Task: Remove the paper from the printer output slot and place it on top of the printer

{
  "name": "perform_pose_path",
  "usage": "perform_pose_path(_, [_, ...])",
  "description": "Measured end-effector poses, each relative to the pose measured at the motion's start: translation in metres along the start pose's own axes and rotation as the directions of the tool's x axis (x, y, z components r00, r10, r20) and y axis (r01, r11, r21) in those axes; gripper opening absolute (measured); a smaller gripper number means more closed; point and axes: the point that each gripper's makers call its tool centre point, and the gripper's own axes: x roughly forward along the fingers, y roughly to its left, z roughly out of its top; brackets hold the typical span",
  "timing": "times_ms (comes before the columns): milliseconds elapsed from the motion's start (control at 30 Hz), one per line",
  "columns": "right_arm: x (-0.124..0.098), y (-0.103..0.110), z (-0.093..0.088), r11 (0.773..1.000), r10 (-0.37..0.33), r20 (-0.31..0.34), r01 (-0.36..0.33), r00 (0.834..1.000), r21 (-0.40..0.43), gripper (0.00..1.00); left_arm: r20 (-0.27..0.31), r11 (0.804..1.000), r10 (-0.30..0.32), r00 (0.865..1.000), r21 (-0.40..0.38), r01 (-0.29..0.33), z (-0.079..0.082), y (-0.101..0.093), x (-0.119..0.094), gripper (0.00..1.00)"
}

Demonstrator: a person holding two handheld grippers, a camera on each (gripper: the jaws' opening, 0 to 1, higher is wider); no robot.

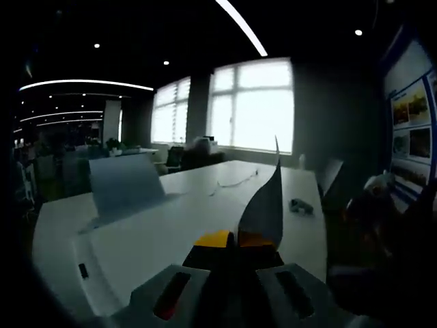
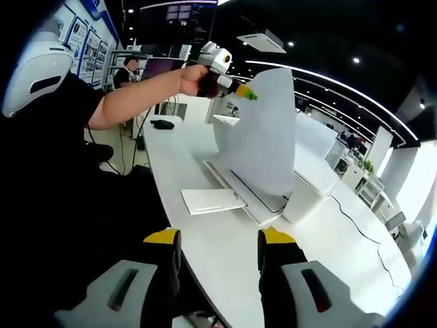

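Note:
In the left gripper view my left gripper (image 1: pixel 233 239) is shut on a white sheet of paper (image 1: pixel 266 198), which rises edge-on from the yellow tips. Below it lies the white printer (image 1: pixel 136 253) with its raised rear paper support (image 1: pixel 126 184). In the right gripper view a hand holds that left gripper (image 2: pixel 246 93) up, pinching the paper (image 2: pixel 263 133) by its top corner. The sheet hangs over the printer (image 2: pixel 300 195), whose flat front tray (image 2: pixel 212 200) sticks out toward me. My right gripper (image 2: pixel 220 239) stands open low over the table edge, holding nothing.
The printer sits on a long white table (image 2: pixel 225 260). A black mouse (image 2: pixel 162 124) lies at its far end and a cable (image 2: pixel 355 219) trails to the right. A small dark object (image 1: pixel 300 205) and a cord (image 1: pixel 232 183) lie beyond the printer. A person's arm (image 2: pixel 136 96) spans the left.

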Motion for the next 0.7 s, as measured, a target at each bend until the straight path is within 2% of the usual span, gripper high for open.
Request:
perform_pose_path(333, [0.001, 0.0, 0.0, 1.0, 0.006, 0.002, -0.006, 1.0, 0.003, 0.41, -0.002, 1.0, 0.003, 1.0, 0.013, -0.003, 0.008, 0.001, 0.002, 0.05])
perform_pose_path(700, [0.005, 0.003, -0.001, 1.0, 0.016, 0.002, -0.016, 1.0, 0.003, 0.41, 0.026, 1.0, 0.009, 1.0, -0.02, -0.009, 0.016, 0.011, 0.0, 0.05])
